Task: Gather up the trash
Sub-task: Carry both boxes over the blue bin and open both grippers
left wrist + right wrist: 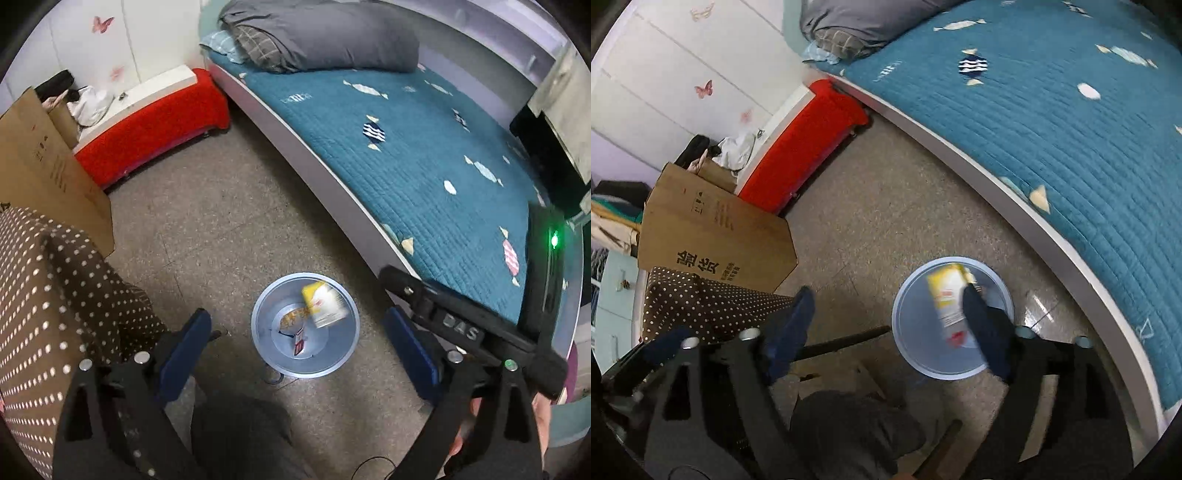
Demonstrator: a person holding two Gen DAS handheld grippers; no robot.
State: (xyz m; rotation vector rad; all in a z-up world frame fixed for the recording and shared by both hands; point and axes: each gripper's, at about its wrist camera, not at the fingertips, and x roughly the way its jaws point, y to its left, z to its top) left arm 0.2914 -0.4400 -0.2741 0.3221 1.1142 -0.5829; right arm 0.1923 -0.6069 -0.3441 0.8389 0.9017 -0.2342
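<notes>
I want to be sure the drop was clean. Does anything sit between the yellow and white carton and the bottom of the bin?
Little does. The carton lies inside the pale blue bin, leaning on its far wall. Only a yellowish wrapper and a small red and white scrap lie on the bottom. Both grippers stand open, holding nothing.

Bed with teal quilted cover and grey pillow; red bench beside cardboard box; dotted brown fabric; butterfly stickers on white wall; speckled floor
</notes>
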